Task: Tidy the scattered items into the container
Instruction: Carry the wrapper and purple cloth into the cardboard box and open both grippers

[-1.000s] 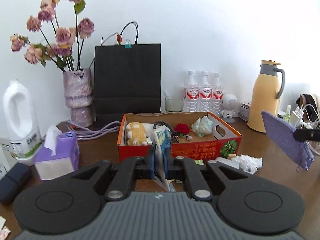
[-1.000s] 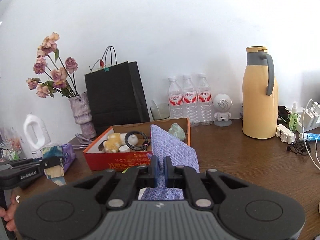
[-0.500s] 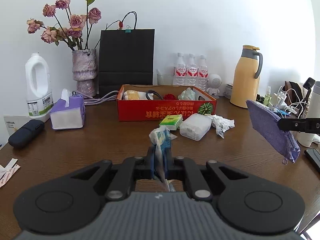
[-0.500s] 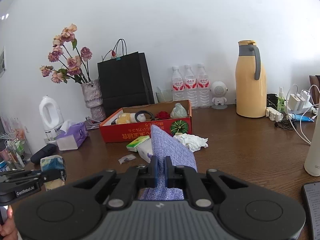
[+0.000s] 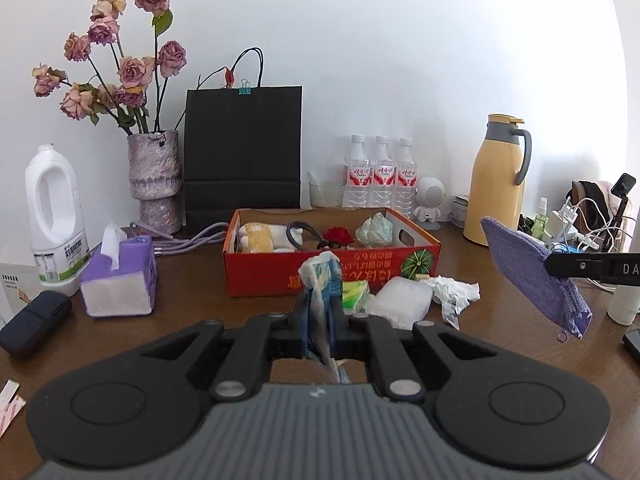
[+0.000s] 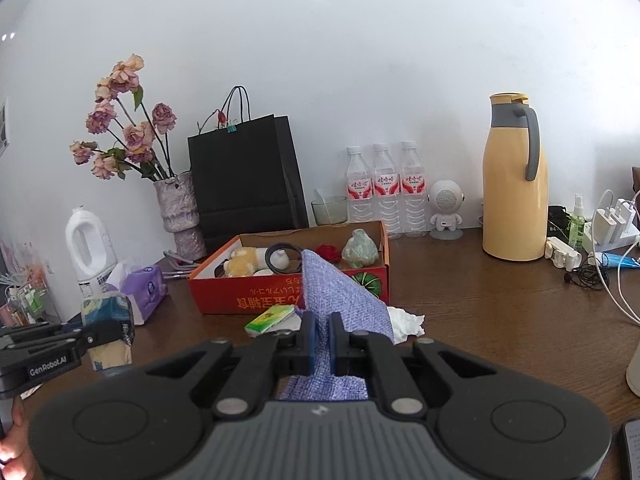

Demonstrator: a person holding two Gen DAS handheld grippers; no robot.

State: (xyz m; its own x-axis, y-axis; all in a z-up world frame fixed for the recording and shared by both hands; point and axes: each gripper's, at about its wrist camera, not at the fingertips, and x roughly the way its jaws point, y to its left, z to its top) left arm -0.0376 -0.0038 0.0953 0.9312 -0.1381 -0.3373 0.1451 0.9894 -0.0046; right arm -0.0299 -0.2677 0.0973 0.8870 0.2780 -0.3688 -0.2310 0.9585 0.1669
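Right wrist: red box (image 6: 280, 300) with plush toy (image 6: 242, 261).

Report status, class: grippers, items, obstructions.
Left gripper shut on tissue packet. Right gripper shut on purple pouch. Red box ahead, path unobstructed.

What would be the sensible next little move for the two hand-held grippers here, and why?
Probably carry the tissue pack, pinched in the left hand-held gripper, forward over the red box and release it. The right hand-held gripper also holds a purple pouch, and both are short of the box.
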